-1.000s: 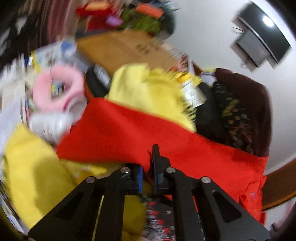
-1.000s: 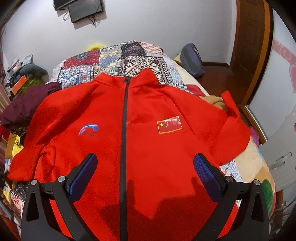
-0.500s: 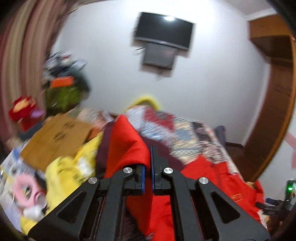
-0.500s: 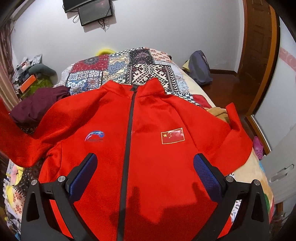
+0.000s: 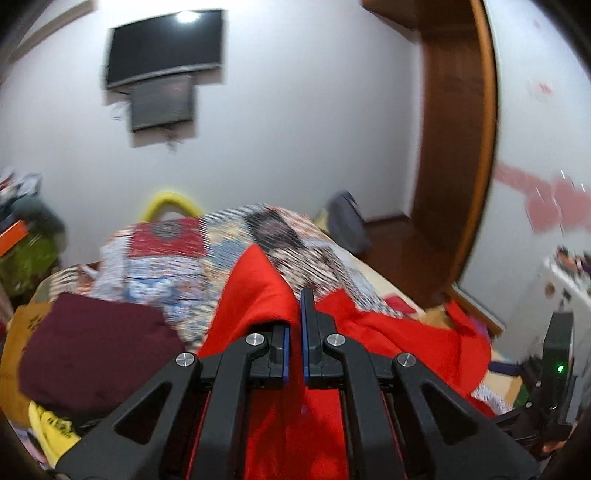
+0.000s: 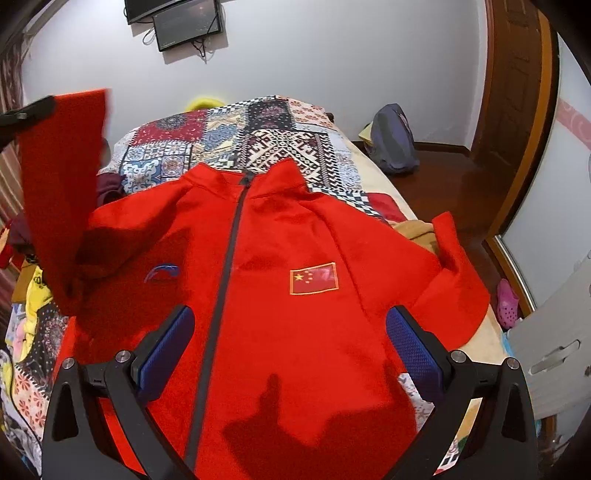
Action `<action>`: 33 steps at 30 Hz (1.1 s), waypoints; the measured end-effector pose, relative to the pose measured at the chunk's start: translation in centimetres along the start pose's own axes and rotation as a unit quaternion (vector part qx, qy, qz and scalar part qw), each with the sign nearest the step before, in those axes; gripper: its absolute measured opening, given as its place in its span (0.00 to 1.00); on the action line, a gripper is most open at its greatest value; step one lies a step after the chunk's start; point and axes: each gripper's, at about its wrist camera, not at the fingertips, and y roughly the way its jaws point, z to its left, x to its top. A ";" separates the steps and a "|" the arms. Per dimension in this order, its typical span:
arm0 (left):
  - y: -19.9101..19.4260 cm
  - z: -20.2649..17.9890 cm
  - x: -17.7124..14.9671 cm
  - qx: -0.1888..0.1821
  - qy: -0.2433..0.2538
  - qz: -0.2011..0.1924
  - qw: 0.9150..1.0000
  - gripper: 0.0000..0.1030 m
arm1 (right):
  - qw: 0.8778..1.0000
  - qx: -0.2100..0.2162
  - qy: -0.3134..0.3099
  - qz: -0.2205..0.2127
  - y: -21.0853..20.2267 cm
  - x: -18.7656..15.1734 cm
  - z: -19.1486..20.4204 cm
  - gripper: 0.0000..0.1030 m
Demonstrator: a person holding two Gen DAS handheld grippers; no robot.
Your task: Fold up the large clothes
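A large red zip jacket lies front up on the patchwork bed cover, collar toward the far wall. My left gripper is shut on the cuff of the jacket's left sleeve and holds it raised above the bed. In the right wrist view that lifted sleeve hangs at the left. My right gripper is open and empty above the jacket's lower front. The right sleeve lies bent at the bed's right edge.
A maroon garment and yellow clothes lie at the bed's left side. A TV hangs on the far wall. A grey bag sits on the wooden floor by the door.
My left gripper has swung up and to the right, lifting the sleeve cuff from the clutter at the bed's left side to high over the bed. The right gripper stayed open, nearly still.
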 end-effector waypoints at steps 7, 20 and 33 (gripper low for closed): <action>6.6 -5.8 -4.0 -0.063 0.027 0.102 0.992 0.04 | 1.000 -0.010 0.009 0.017 0.9 -0.5 -1.8 1.00; 9.3 -8.9 -10.8 -0.126 0.049 0.236 0.962 0.20 | 0.999 -0.024 -0.001 0.039 1.5 -1.8 -2.6 1.00; -1.0 0.8 -8.6 -0.020 -0.001 0.157 0.987 0.61 | 0.997 0.027 -0.061 0.026 1.2 -0.1 1.9 1.00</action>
